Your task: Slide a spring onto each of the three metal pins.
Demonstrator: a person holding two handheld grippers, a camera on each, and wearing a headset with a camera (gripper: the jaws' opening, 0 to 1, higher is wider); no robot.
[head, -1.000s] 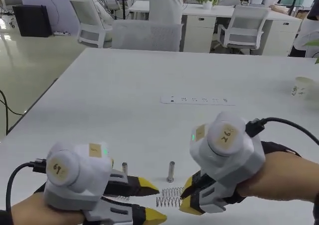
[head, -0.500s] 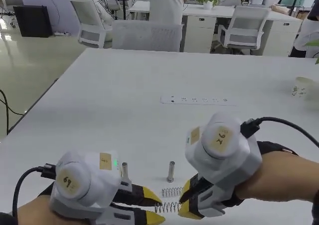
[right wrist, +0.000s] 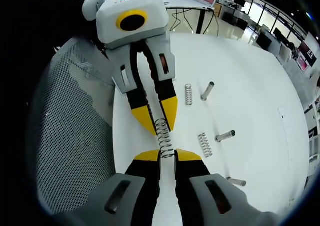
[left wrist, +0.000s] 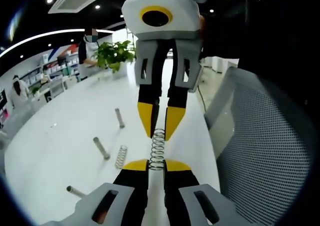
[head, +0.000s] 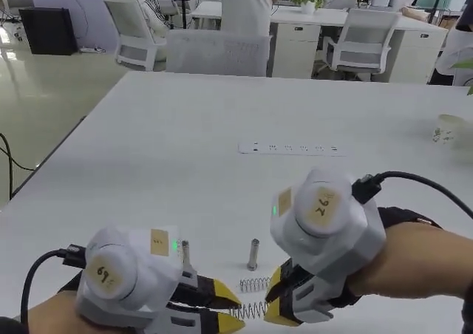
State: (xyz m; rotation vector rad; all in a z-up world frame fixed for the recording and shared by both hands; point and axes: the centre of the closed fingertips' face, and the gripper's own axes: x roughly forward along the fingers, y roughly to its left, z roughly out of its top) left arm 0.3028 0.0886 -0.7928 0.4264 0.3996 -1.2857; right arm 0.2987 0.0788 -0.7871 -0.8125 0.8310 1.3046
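Looking down, grippers: your left gripper [head: 231, 309] and right gripper [head: 274, 304] meet tip to tip at bottom centre, over the white table [head: 222, 127].
Head view, springs: the held spring [head: 250, 309] bridges both pairs of yellow tips; a loose spring [head: 255, 283] lies just above it.
Head view, pins: one upright pin [head: 253, 254] stands above the loose spring; another pin [head: 185, 254] rises behind your left gripper.
Left gripper view, claw: your jaws, bottom centre, pinch the near end of the held spring [left wrist: 157, 148]; the right gripper [left wrist: 161, 128], from the top, pinches the far end.
Left gripper view, table: a loose spring [left wrist: 121, 156] lies left of centre, beside the middle of three pins [left wrist: 101, 148].
Right gripper view, claw: your jaws, bottom centre, pinch one end of the held spring [right wrist: 164, 136]; the left gripper [right wrist: 159, 121], from the upper left, grips the other.
Right gripper view, table: two loose springs [right wrist: 204, 144] and three pins [right wrist: 225, 135] sit right of centre.
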